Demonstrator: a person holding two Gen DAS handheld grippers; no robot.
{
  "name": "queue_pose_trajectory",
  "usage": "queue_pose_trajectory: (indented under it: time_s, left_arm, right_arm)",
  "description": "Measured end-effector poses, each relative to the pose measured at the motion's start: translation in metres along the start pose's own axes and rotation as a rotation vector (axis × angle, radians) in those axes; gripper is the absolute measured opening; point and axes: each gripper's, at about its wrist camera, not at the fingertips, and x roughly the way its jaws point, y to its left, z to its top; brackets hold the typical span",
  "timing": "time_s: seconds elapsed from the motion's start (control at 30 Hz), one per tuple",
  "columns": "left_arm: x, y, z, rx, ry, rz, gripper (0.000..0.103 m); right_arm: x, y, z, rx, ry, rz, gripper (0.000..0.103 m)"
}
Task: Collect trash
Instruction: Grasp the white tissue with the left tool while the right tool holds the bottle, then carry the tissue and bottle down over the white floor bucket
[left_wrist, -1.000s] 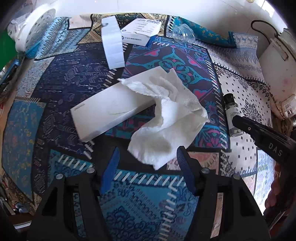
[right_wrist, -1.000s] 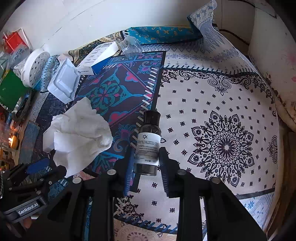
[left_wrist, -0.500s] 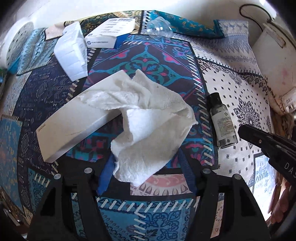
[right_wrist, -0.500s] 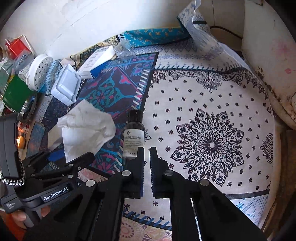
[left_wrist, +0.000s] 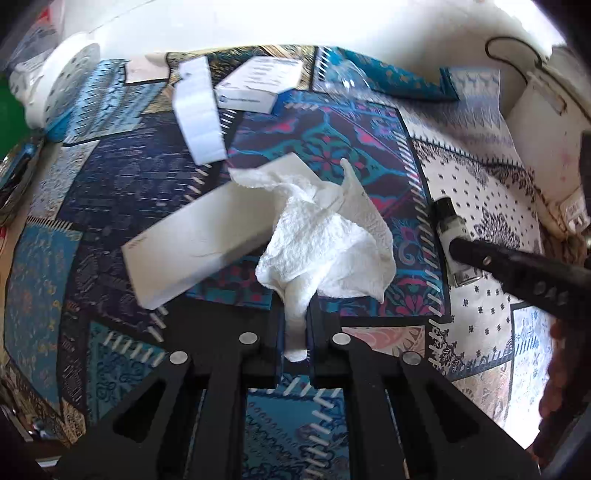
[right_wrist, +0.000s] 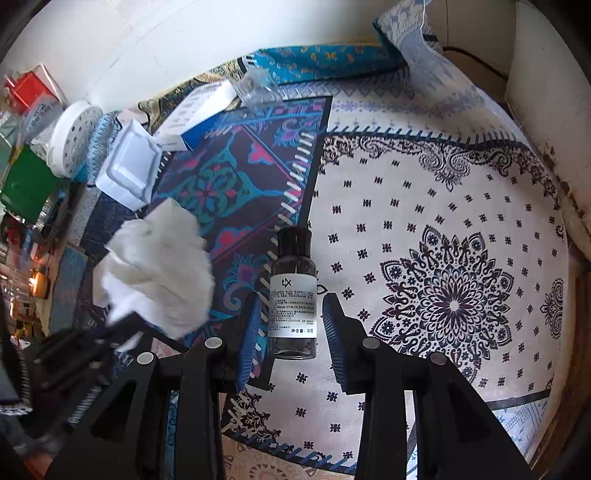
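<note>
the left gripper (left_wrist: 294, 325) is pinched tight on the lower tail of the crumpled paper towel (left_wrist: 325, 236), which is draped against the long white box (left_wrist: 207, 229). to the right of that box, the small dark bottle (right_wrist: 293, 291) is seen lying on the patterned cloth (right_wrist: 424, 221). it is flanked by the right gripper (right_wrist: 291, 325), whose jaws are opening, pads apart from the bottle.

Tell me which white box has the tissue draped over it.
The long flat box, lying diagonally mid-table; one end of the tissue lies over its far corner. The small upright box and the labelled carton behind it are bare.
</note>
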Motion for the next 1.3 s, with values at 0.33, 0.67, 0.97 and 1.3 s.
queue_pose_trajectory:
  time_s: [0.33, 0.67, 0.97, 1.3]
  left_arm:
    - [-0.062, 0.024, -0.003, -0.046, -0.105, -0.036, 0.008]
    - [-0.131, 0.051, -0.030, -0.019, -0.215, -0.104, 0.007]
    - [-0.195, 0.116, -0.109, 0.069, -0.254, -0.133, 0.007]
    - [-0.207, 0.182, -0.210, 0.128, -0.139, -0.175, 0.007]
  right_arm:
    - [-0.010, 0.012, -0.016, 0.012, -0.046, -0.038, 0.025]
    - [-0.082, 0.070, -0.067, 0.042, -0.196, -0.025, 0.025]
    - [-0.108, 0.154, -0.147, 0.086, -0.289, -0.049, 0.025]
    - [-0.098, 0.223, -0.248, 0.127, -0.257, -0.050, 0.025]
